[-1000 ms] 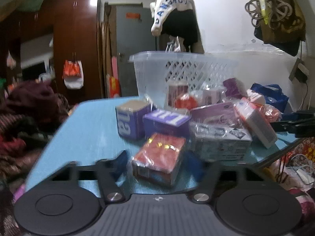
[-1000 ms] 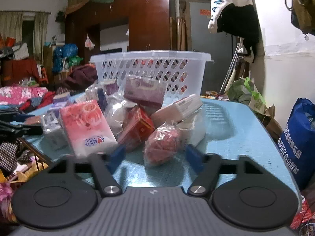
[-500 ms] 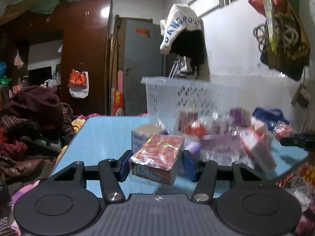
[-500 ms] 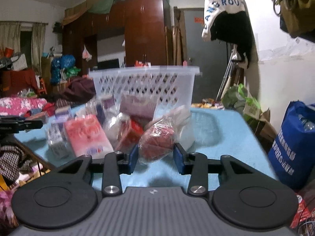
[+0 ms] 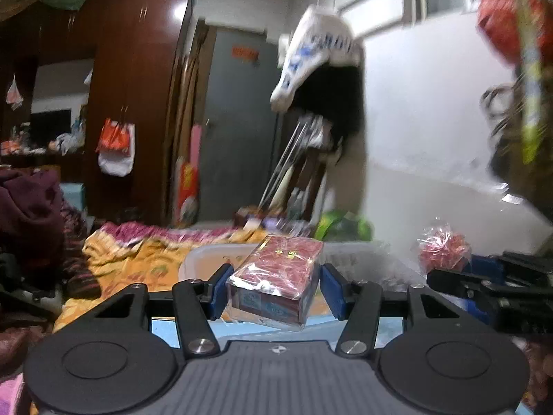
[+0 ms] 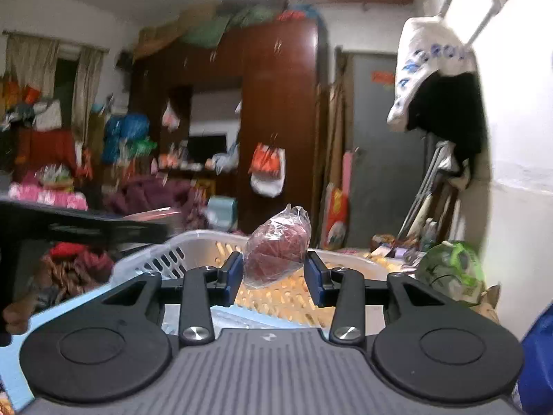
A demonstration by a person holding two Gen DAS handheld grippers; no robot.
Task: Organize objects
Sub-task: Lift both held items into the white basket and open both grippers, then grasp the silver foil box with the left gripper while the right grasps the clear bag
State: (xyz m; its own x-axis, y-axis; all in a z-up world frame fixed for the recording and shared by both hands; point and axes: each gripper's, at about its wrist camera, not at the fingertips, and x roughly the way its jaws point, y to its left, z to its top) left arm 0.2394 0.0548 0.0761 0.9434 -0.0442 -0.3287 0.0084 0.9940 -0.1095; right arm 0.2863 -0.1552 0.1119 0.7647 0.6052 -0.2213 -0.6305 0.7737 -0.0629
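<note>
Red box [image 5: 276,278], film-wrapped, is clamped between the blue pads of your left gripper [image 5: 274,292] and held in the air just in front of the white basket's [image 5: 204,259] near rim. Your right gripper [image 6: 274,278] is clenched on a clear bag of red items [image 6: 276,247], held up in front of the same basket, its jaws having closed onto the bag within the last second.

A dark wooden wardrobe [image 6: 276,121] stands at ten o'clock, a grey door [image 6: 380,159] at twelve, a white wall [image 5: 432,110] at two.
</note>
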